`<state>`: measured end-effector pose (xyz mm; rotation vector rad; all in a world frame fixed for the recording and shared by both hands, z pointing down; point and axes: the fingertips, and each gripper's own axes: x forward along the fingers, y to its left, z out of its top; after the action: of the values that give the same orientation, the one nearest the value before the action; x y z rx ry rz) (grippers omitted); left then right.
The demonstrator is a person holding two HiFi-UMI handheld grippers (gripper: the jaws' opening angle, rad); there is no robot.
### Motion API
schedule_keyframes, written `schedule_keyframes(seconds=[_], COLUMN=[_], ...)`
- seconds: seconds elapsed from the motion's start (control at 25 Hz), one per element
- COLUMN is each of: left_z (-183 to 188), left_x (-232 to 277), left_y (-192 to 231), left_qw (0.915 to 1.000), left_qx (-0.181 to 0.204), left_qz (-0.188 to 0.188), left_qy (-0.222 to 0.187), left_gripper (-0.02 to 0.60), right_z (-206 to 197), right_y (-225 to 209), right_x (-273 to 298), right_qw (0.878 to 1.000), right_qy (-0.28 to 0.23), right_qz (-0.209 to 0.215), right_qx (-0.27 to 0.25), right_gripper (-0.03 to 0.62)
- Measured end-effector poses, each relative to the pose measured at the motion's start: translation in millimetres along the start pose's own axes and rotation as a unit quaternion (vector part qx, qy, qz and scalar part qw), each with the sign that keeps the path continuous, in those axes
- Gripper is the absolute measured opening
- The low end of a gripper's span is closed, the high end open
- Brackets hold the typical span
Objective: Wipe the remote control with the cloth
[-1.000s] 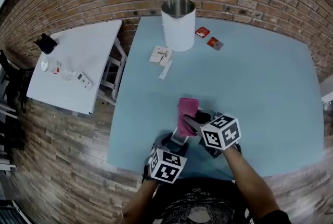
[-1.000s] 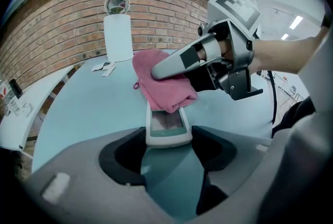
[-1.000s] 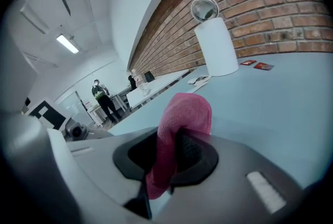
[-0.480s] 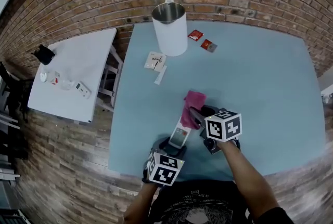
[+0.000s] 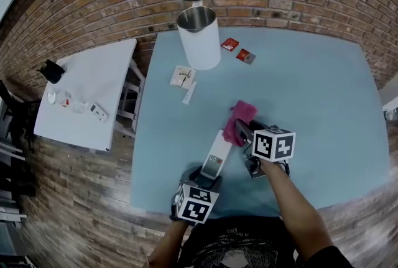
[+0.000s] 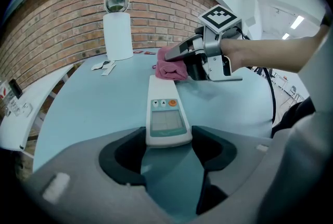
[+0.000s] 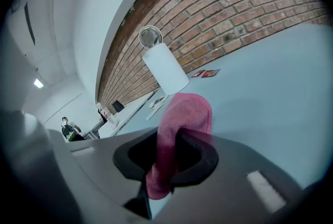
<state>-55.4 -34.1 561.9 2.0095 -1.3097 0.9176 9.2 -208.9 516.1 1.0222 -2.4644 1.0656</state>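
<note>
A long white remote control point(image 5: 216, 155) point(image 6: 165, 110) lies on the blue table point(image 5: 311, 86), its near end held between the jaws of my left gripper point(image 5: 210, 175) point(image 6: 167, 144), which is shut on it. My right gripper point(image 5: 244, 131) point(image 7: 165, 155) is shut on a folded pink cloth point(image 5: 239, 122) point(image 7: 179, 129) point(image 6: 170, 63). The cloth rests at the remote's far end, touching its upper right side. In the left gripper view the right gripper point(image 6: 179, 57) reaches in from the right with a bare forearm behind it.
A white cylindrical bin point(image 5: 199, 35) with its lid raised stands at the table's back. Two red packets point(image 5: 238, 50) lie to its right, white paper packets point(image 5: 183, 80) in front of it. A small white side table point(image 5: 87, 92) with small items stands to the left.
The right gripper has drawn the pink cloth up and to the right along the remote, uncovering most of the remote's body. The left gripper stays on the near end.
</note>
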Motion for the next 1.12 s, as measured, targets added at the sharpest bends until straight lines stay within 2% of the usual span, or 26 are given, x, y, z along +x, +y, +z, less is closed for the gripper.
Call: schedule_keyframes(seconds=[0.2, 0.36, 0.6, 0.84, 1.12], left_z=[0, 1, 0, 5, 3], left_x=[0, 1, 0, 1, 1], left_y=[1, 1, 1, 1, 1], left_qw=[1.0000, 1.0000, 1.0000, 0.9998, 0.9999], left_qx=[0.000, 0.002, 0.002, 0.007, 0.005], left_qz=[0.000, 0.001, 0.000, 0.000, 0.001], left_qy=[-0.003, -0.007, -0.010, -0.021, -0.016], left_gripper=[0.284, 0.284, 0.284, 0.284, 0.284], right_z=[17, 11, -9, -22, -43], right_y=[-17, -27, -9, 3, 21], right_x=[-23, -34, -31, -36, -43], right_qw=[0.998, 0.997, 0.998, 0.998, 0.998], right_qy=[-0.045, -0.047, -0.040, -0.043, -0.043], right_qz=[-0.041, -0.066, -0.040, -0.032, -0.028], right_qx=[0.004, -0.011, -0.006, 0.019, 0.033], right_gripper=[0.067, 0.067, 0.067, 0.067, 0.067])
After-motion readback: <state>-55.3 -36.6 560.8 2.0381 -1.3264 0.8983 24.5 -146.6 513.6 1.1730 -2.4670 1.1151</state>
